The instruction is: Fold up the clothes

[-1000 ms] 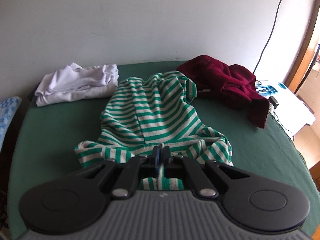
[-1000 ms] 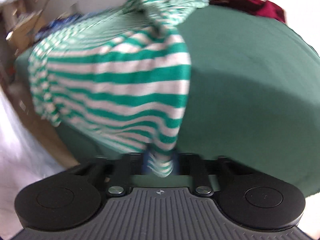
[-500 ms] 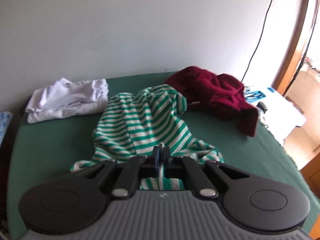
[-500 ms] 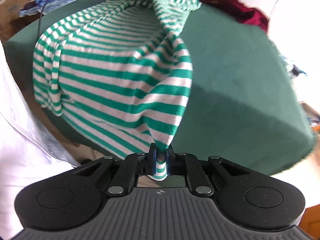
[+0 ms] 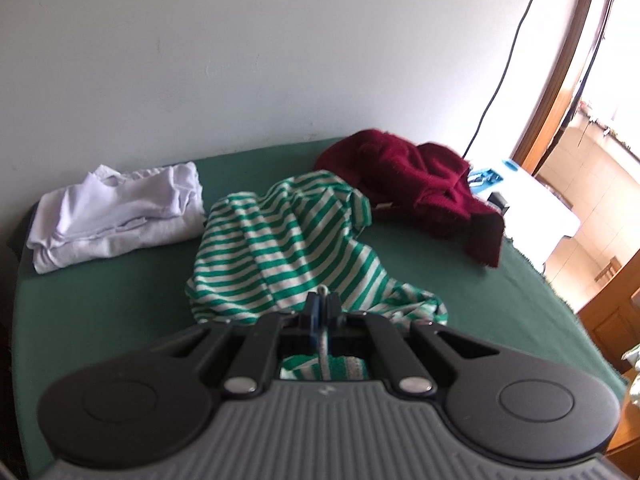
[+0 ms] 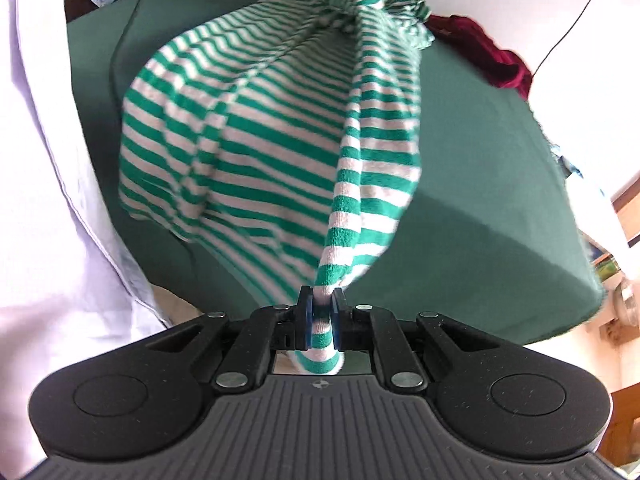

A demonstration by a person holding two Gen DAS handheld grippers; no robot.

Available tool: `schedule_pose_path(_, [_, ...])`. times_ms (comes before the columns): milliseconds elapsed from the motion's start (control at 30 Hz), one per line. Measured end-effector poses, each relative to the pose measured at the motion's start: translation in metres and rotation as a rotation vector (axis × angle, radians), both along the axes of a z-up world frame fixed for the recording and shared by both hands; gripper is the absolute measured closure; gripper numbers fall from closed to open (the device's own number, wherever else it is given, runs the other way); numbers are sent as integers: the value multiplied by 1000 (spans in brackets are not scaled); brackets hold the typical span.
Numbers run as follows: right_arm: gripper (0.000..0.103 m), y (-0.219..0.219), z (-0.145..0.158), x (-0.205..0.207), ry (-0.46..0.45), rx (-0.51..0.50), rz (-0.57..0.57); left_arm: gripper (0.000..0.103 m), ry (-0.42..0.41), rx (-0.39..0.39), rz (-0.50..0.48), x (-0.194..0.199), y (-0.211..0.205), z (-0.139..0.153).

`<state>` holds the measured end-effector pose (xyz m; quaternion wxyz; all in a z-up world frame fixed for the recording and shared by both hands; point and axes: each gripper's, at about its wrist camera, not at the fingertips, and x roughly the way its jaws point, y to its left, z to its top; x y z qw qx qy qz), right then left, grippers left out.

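On the table (image 5: 100, 300), a folded pile (image 5: 116, 212) lies left of the shirt (image 5: 288, 244); a heaped garment (image 5: 416, 184) behind right.

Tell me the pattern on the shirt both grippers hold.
Green and white stripes on the shirt, clearest in the right wrist view.
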<state>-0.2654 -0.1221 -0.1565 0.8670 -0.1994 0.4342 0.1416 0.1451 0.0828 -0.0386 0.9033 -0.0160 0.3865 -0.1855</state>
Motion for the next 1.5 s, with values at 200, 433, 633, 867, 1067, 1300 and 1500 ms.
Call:
schedule_pose_path(200, [94,31,-6,2,77,125,18,103,31,36,-7,11,14,-20])
schedule_pose_path(433, [79,48,-27,18,216,227,-13,103,90,86,-11,17,28,-61])
schedule_pose_path(633, [79,25,16,19,71,228,-127,103,113,65,-6,16,34,-74])
schedule_pose_path(867, [79,29,29,70,-128,255,-258,103,113,61,29,13,33,-82])
schedule_pose_path(1067, [83,28,43,84,-30,388,-204,100,115,23,58,7,49,-83])
schedule_pose_path(1300, [85,12,67,135,-52,342,-175,101,135,-44,84,-4,60,-88])
schedule_pose_path(1500, [80,-4,111,222,-139,379,-50,97,113,-93,96,-45,70,-93])
